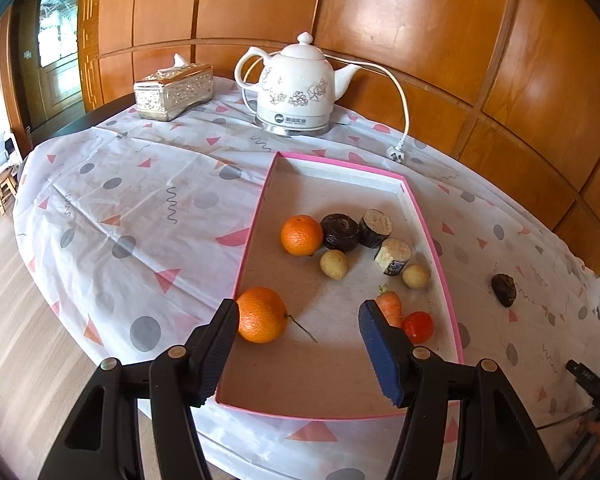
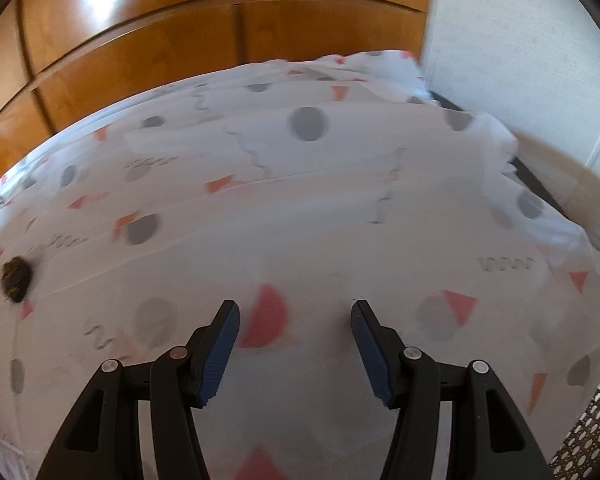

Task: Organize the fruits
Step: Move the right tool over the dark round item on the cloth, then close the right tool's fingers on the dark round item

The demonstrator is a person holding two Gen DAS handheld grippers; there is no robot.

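A pink-rimmed tray lies on the patterned tablecloth. In it are two oranges, a carrot, a red tomato, two small yellow fruits, and three dark round pieces. My left gripper is open over the tray's near end, its left finger beside the near orange. A dark fruit lies on the cloth right of the tray; it also shows in the right wrist view. My right gripper is open and empty above bare cloth.
A white ceramic kettle with cord and plug stands behind the tray. A silver tissue box sits at the back left. Wood panelling runs behind the table. The table edge drops off at the right.
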